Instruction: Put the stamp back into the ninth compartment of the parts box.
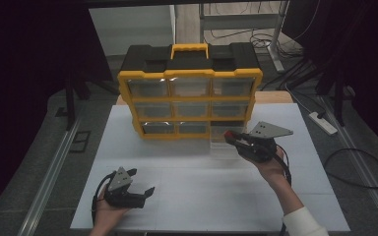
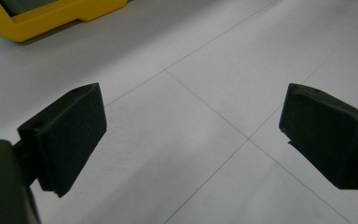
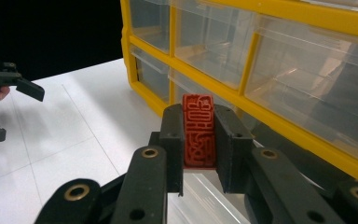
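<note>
Dim room, dark drapes at both sides, cables and a power strip [image 1: 323,123] on the grey floor beyond a white counter [image 1: 192,191] ruled with thin seams.

Organizer [image 1: 189,91]: yellow frame, black top, yellow handle, nine clear drawers in three rows; stands upright at the counter's far middle. Bottom right drawer [image 1: 223,142] is pulled out toward the near edge; the rest sit flush.

Right tongs [image 1: 235,138]: held in the person's right hand, white sleeve at the wrist, grey three-cornered plate on top. Closed on a red stamp [image 3: 198,131], a small block with carved relief on its face, upright between the two black jaws. In the high view the stamp shows as a red spot at the tong tips, right at the pulled-out drawer; whether it is over the drawer or just beside it I cannot tell.

Left tongs [image 1: 141,181]: held in the left hand near the counter's front left, well apart from the organizer. Jaws spread wide, nothing between them, bare counter beneath. A yellow corner of the organizer sits at the upper left of the left gripper view.
</note>
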The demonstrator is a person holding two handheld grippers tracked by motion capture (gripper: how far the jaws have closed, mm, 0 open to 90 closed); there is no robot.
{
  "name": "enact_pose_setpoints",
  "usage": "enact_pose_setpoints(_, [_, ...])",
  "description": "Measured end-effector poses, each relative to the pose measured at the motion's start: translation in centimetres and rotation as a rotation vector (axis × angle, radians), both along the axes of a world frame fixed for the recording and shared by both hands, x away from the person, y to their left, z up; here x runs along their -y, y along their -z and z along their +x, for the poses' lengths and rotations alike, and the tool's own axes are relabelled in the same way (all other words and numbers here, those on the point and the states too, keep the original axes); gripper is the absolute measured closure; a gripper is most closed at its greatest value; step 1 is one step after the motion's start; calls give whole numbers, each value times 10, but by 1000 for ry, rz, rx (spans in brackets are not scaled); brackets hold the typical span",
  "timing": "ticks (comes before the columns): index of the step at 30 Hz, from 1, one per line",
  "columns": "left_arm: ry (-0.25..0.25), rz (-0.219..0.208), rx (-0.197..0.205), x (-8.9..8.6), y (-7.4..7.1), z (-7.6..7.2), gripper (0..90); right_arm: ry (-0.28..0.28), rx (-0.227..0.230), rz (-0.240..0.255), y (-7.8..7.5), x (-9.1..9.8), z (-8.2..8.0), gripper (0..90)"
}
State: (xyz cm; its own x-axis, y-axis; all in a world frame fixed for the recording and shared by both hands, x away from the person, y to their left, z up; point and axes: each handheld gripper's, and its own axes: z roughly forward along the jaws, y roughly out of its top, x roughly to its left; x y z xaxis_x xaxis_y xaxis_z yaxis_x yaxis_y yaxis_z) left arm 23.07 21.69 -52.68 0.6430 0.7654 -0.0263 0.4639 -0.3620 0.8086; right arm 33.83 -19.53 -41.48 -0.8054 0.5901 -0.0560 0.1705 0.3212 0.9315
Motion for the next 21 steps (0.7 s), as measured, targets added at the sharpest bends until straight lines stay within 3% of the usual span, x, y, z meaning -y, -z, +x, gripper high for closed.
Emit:
enact_pose_setpoints(16, [0,1,-2,0,0,0,73,44,8,7,-1,6,15,755])
enact_pose_setpoints(21, [1,1,-1,0,0,0,73,85,13,-1,1,8,23,755])
